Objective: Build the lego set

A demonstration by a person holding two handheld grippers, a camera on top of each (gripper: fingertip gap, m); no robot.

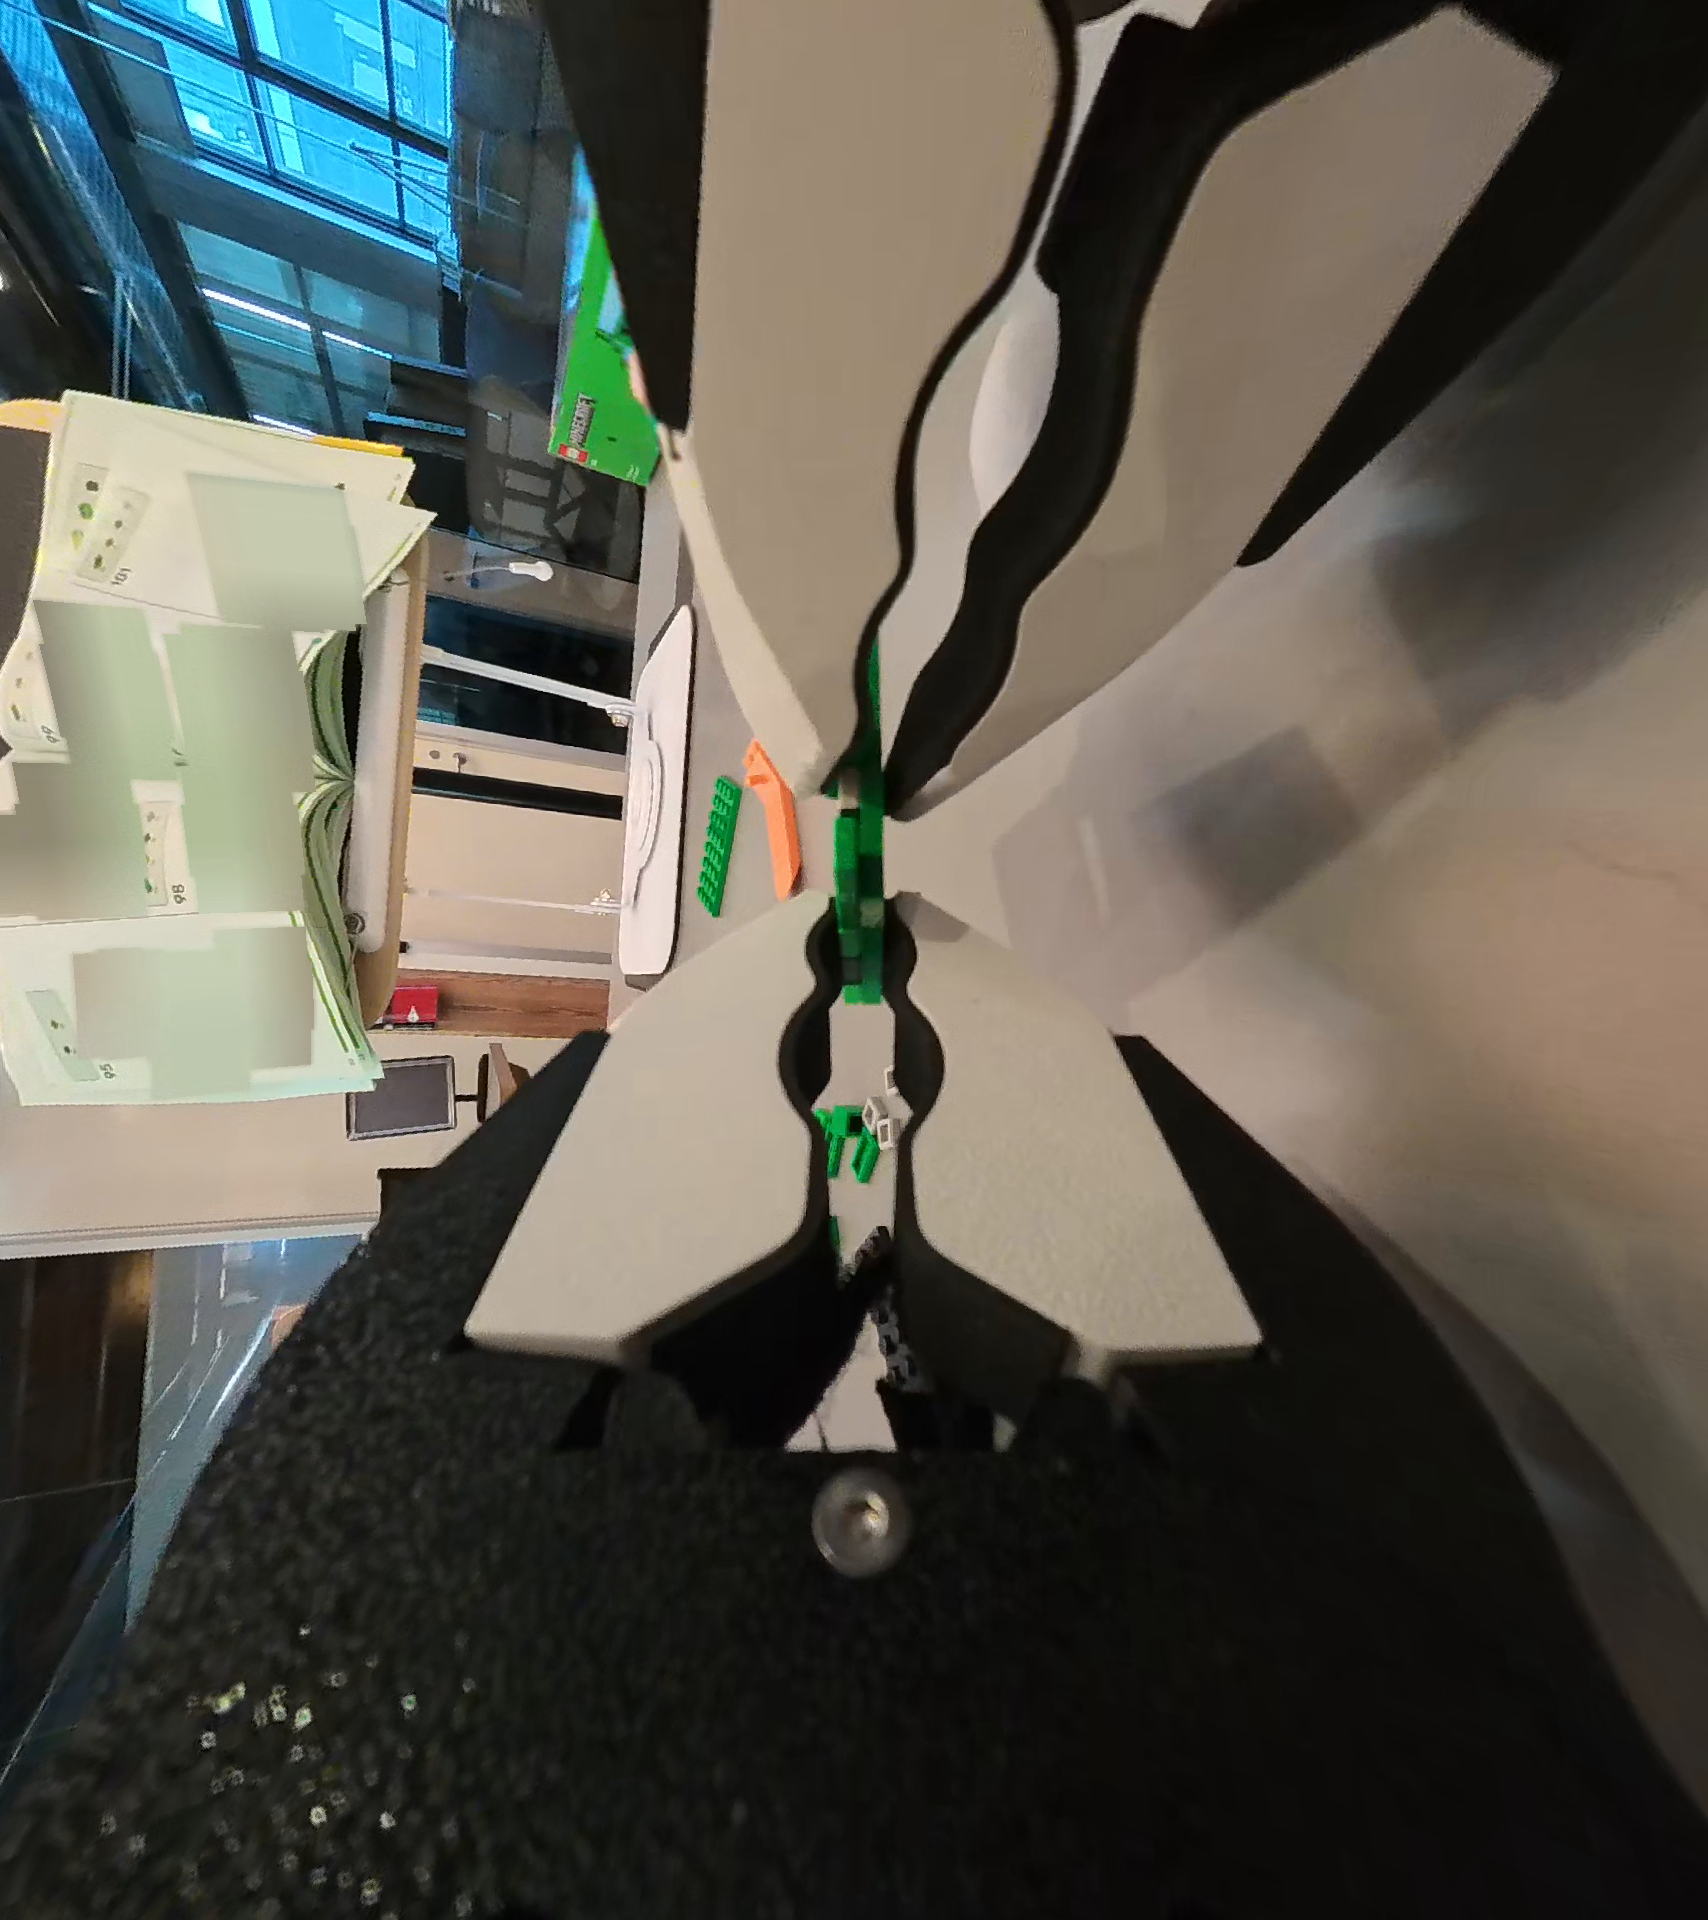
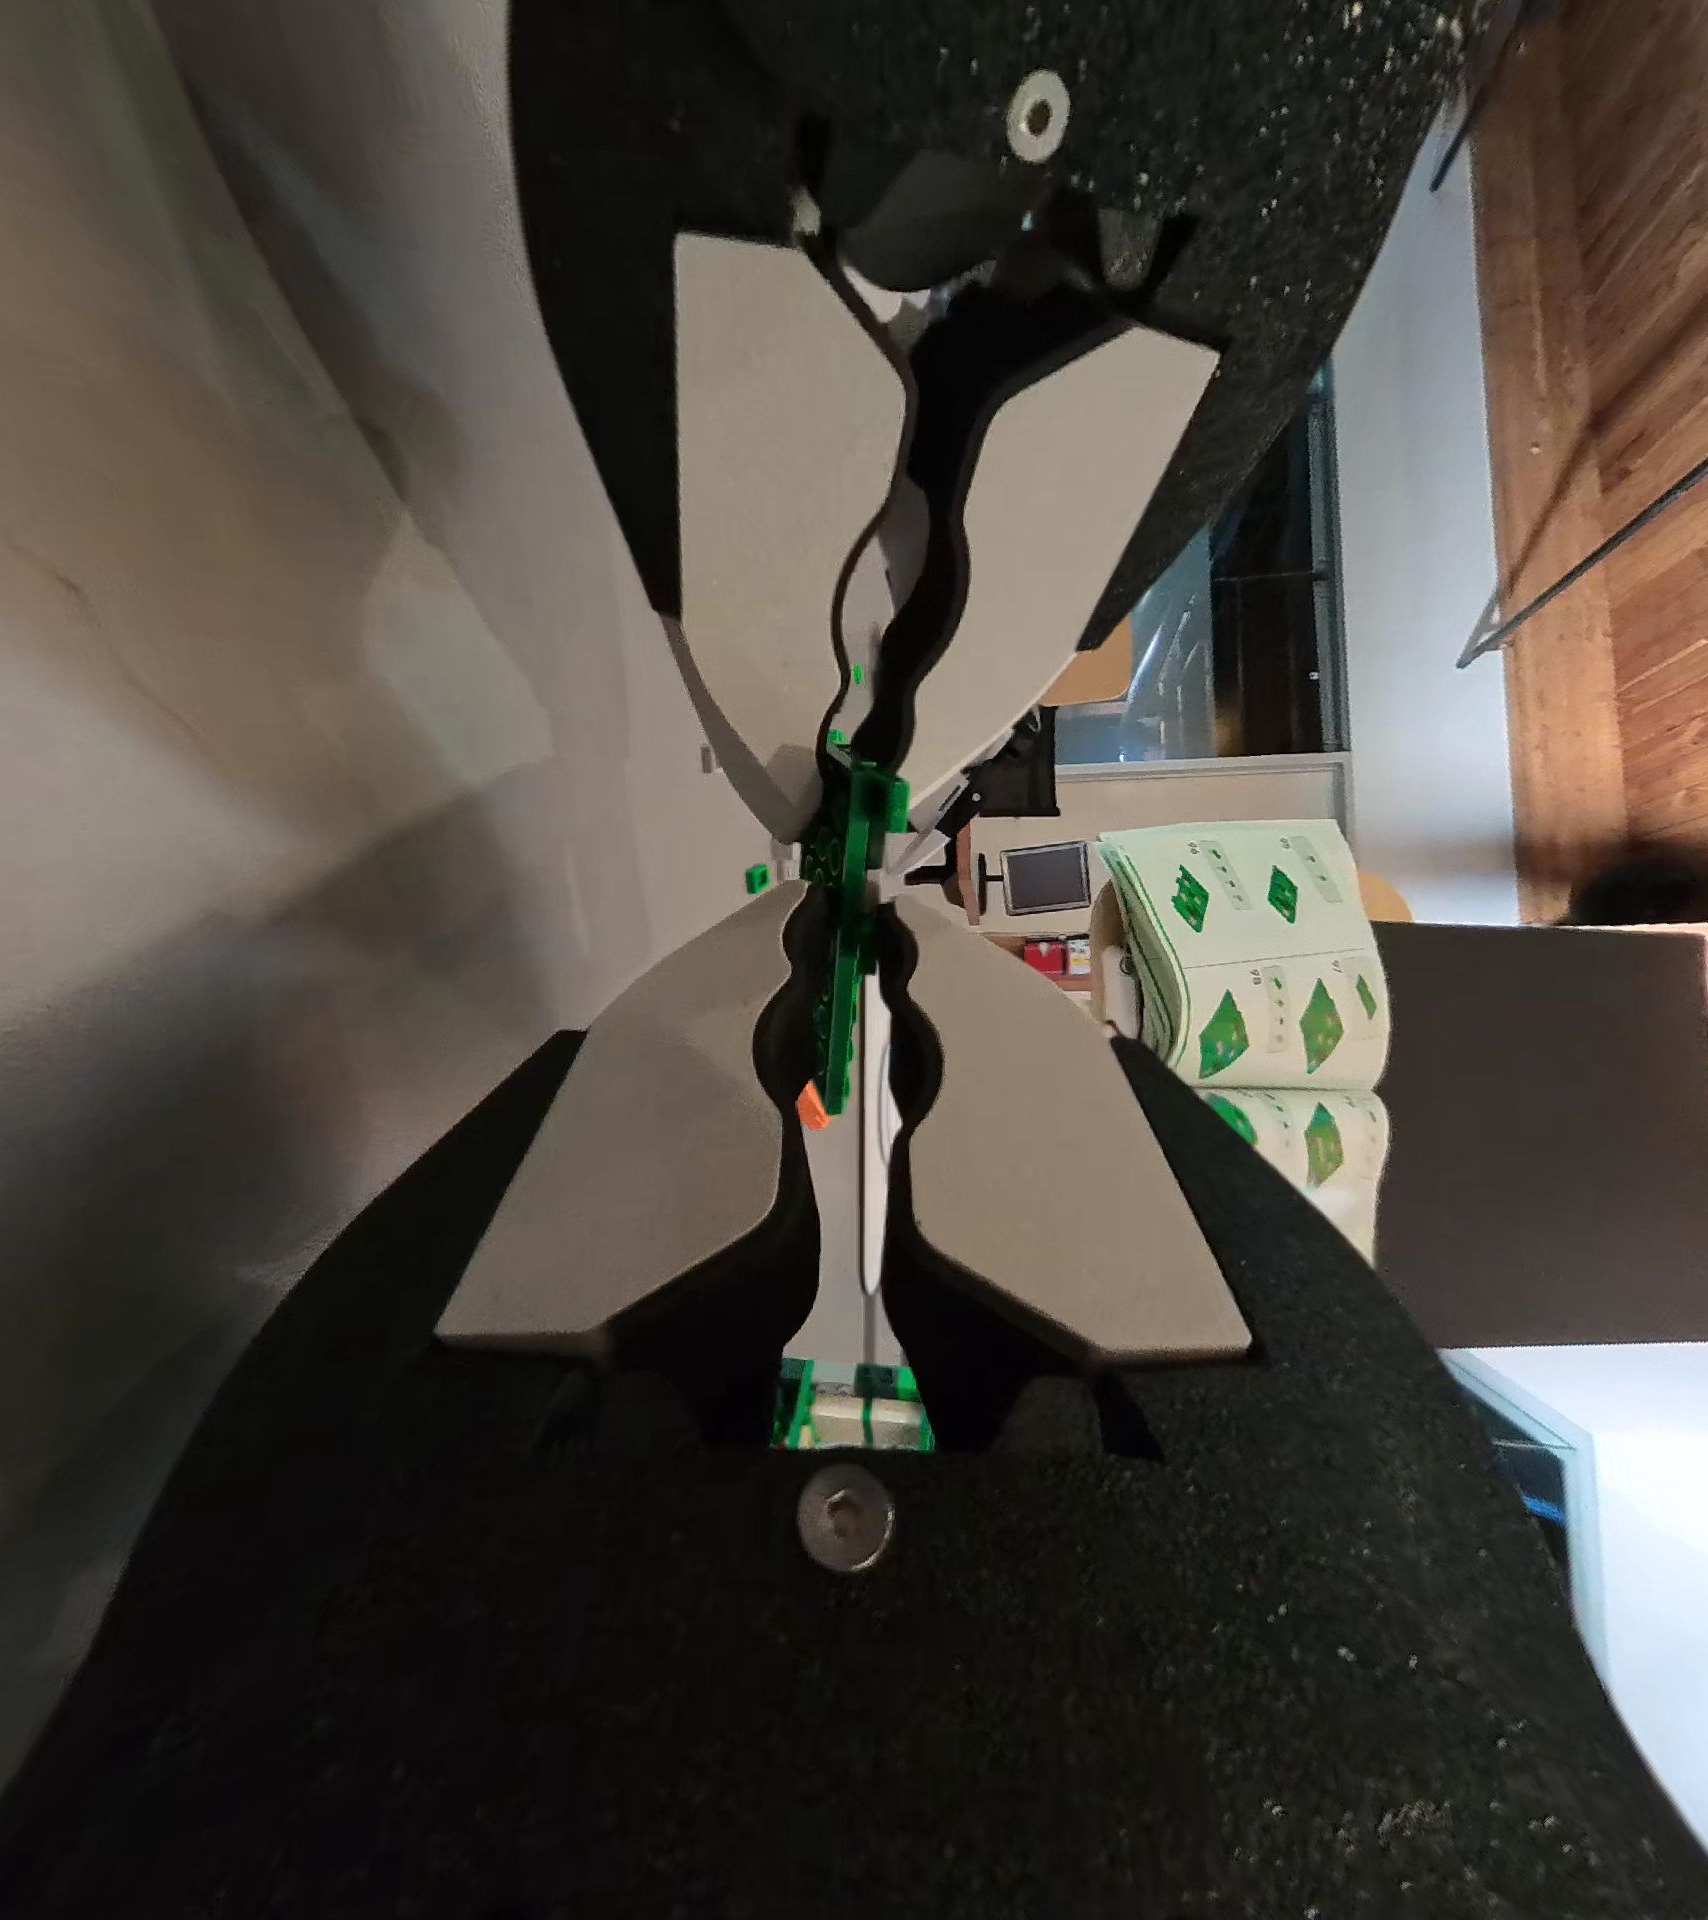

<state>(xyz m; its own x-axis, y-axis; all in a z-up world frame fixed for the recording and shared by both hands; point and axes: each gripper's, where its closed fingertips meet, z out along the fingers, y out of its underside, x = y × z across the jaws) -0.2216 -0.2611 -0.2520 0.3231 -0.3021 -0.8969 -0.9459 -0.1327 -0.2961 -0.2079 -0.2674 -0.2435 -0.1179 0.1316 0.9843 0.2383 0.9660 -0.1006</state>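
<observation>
A flat green lego assembly (image 1: 855, 852) is held edge-on in the air between both grippers. In the left wrist view, my left gripper (image 1: 855, 912) comes from the bottom and is shut on one end of it. My right gripper (image 1: 858, 781) comes from the top and is shut on the other end. The right wrist view shows the same assembly (image 2: 845, 868), a green plate with bricks on it. There my right gripper (image 2: 845, 920) grips it from below and my left gripper (image 2: 855, 790) from above. The fingers hide most of the assembly.
On the grey table lie a long green plate (image 1: 720, 847), an orange piece (image 1: 777, 831), small green and white pieces (image 1: 860, 1138) and a white tray (image 1: 658, 790). An open instruction booklet (image 1: 175, 748) stands behind, also in the right wrist view (image 2: 1255, 956). A green box (image 1: 601, 364) stands farther off.
</observation>
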